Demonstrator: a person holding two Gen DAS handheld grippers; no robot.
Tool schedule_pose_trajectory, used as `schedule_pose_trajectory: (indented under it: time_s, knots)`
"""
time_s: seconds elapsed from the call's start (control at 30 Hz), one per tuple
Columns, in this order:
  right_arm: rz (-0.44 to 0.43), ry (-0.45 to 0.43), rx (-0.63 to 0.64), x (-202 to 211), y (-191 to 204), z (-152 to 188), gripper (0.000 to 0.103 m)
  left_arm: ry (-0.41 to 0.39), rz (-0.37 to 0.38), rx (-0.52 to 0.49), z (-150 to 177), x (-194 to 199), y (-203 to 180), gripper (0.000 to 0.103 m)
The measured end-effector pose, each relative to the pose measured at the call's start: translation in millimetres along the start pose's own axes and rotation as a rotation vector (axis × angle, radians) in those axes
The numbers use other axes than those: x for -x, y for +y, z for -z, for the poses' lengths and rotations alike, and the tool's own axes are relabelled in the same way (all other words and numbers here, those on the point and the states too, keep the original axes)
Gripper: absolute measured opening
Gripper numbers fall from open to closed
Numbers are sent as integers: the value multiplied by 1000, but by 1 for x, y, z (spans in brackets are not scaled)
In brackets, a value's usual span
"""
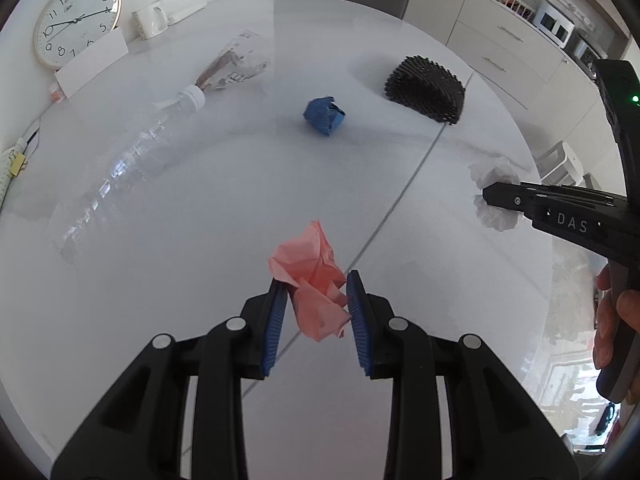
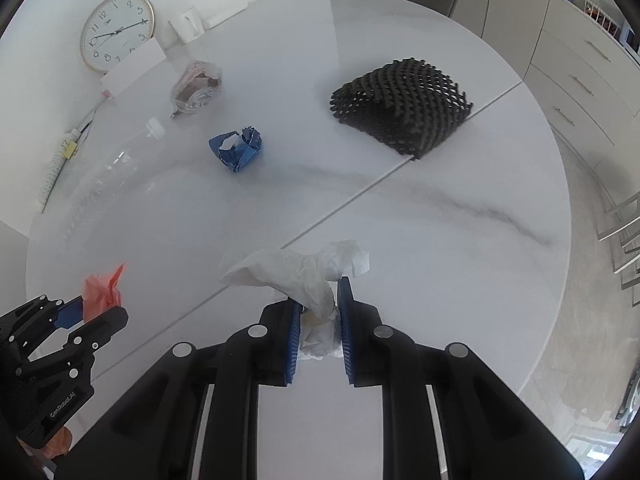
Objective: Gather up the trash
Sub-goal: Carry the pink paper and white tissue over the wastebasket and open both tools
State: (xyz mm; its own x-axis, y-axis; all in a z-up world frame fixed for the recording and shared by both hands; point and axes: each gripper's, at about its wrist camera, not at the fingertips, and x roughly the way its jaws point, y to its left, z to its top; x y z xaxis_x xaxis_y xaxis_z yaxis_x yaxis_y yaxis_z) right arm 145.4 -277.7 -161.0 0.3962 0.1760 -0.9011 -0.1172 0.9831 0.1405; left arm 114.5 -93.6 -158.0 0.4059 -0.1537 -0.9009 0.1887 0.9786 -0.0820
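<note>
Landmark: the black honeycomb mesh sleeve (image 2: 402, 110) is lying at the far side of the round white marble-look surface (image 2: 460, 240), touching the seam that is running across it.
Left hand-held gripper (image 1: 316, 304): its blue ribbed pads are pinching a crumpled pink paper ball (image 1: 314, 280), the jaws standing only partly closed around the wad; it is sitting well nearer than the mesh sleeve and to its left.
Right hand-held gripper (image 2: 318, 334): its jaws are squeezed nearly together on a crumpled white tissue (image 2: 308, 276), which is bulging out ahead of the pads; it is sitting well nearer than the mesh sleeve, just on the near side of the seam.
Blue crumpled wrapper (image 2: 236, 150): lying loose on the surface, left of the mesh sleeve and apart from it.
Clear empty plastic bottle with a white cap (image 1: 132, 160): lying on its side, far to the left of the mesh sleeve.
Crumpled clear printed bag (image 2: 196, 88): resting left of the mesh sleeve, beyond the bottle's cap.
Round white wall clock (image 2: 116, 32): leaning at the far left edge, well away from the mesh sleeve.
Person's hand (image 1: 612, 320): gripping the right tool's handle.
</note>
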Motion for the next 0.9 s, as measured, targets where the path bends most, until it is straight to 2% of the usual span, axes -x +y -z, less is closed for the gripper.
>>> schedule_pose_trajectory:
  time_s: [0.23,0.43,0.7,0.9]
  knots:
    - [-26,-12,-14,64,-25,71,20,8,48,-57,41,36,-52,30]
    - [-42,7,5,106,-39,149,21,51,79,-110,95,60,-107,30]
    - [-82,112,7,121,-56,244,21,132,117,-193,172,68,-180,30]
    - [-88,157,12,132,-69,291,21,204,129,-237,217,56,-218,30]
